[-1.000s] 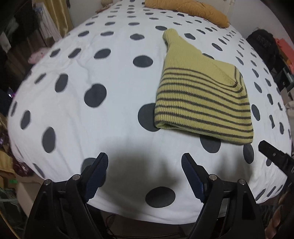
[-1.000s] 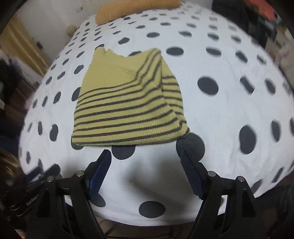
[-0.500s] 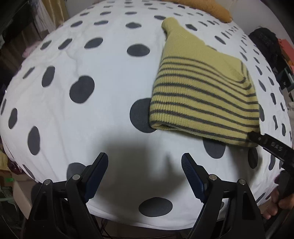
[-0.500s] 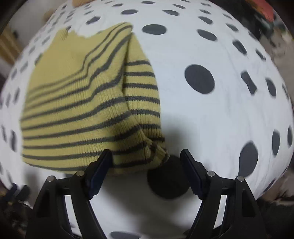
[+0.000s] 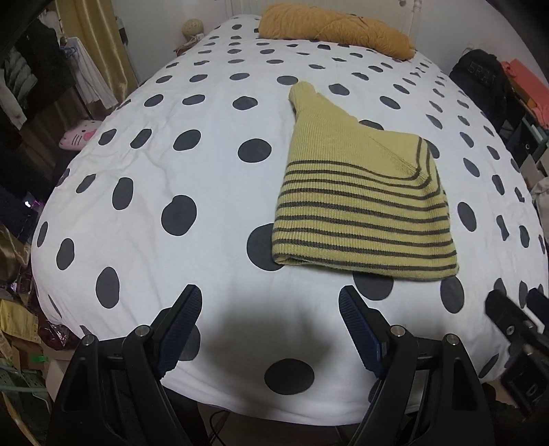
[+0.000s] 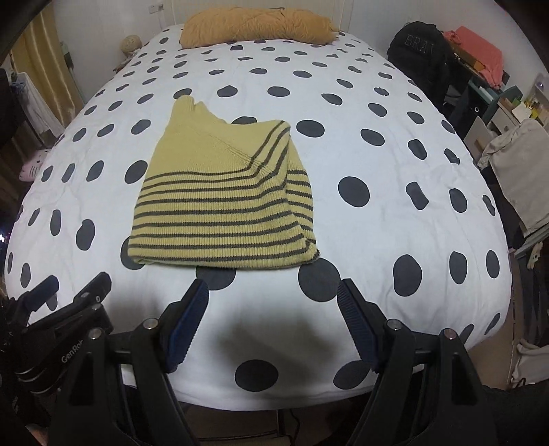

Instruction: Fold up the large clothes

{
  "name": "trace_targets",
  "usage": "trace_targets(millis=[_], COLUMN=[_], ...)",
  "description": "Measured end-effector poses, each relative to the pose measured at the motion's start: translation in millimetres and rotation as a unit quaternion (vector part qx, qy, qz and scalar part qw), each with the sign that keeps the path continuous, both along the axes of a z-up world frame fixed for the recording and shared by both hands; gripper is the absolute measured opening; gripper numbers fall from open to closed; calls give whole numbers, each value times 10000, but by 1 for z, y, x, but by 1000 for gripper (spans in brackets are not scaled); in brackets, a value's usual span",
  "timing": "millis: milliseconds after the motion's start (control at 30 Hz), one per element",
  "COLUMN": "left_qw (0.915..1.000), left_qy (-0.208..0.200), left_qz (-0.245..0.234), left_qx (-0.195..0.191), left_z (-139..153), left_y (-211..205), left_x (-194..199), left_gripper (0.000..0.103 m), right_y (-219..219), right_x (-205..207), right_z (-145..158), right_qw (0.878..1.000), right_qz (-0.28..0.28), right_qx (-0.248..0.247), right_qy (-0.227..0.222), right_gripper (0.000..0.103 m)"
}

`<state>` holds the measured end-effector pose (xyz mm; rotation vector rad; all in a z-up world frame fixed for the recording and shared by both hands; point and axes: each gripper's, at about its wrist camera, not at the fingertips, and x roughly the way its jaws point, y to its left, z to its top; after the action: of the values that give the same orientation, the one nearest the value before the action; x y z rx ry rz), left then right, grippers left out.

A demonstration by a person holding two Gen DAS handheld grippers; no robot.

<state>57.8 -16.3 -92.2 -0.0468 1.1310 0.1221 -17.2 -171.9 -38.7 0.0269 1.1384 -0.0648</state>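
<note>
While sweater [image 6: 219, 206] lies folded, underlayers hidden | both tools spread, empty

Dim warm indoor light, both views sharp at centre — strong fisheye bowing and dark vignette at the corners, soft shadow on the bedspread [image 5: 144, 212] just ahead of each gripper, no glare.

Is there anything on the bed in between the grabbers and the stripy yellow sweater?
No. Only bare spotted bedspread lies between the open right gripper and the folded sweater, and the same goes for the open left gripper. The orange pillow sits far behind.
</note>
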Motion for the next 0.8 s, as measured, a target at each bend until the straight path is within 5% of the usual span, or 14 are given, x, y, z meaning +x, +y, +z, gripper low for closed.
trace_targets(millis=[800], left_qw=[9999], left_qy=[-88], left_qz=[21], left_qx=[-46], left_z=[24], left_y=[-5], left_x=[-27], left_gripper=[83], right_y=[17], right_x=[-24], right_z=[18], right_qw=[9998], right_qz=[138], right_qx=[-82], right_qy=[-125], right_gripper=[78])
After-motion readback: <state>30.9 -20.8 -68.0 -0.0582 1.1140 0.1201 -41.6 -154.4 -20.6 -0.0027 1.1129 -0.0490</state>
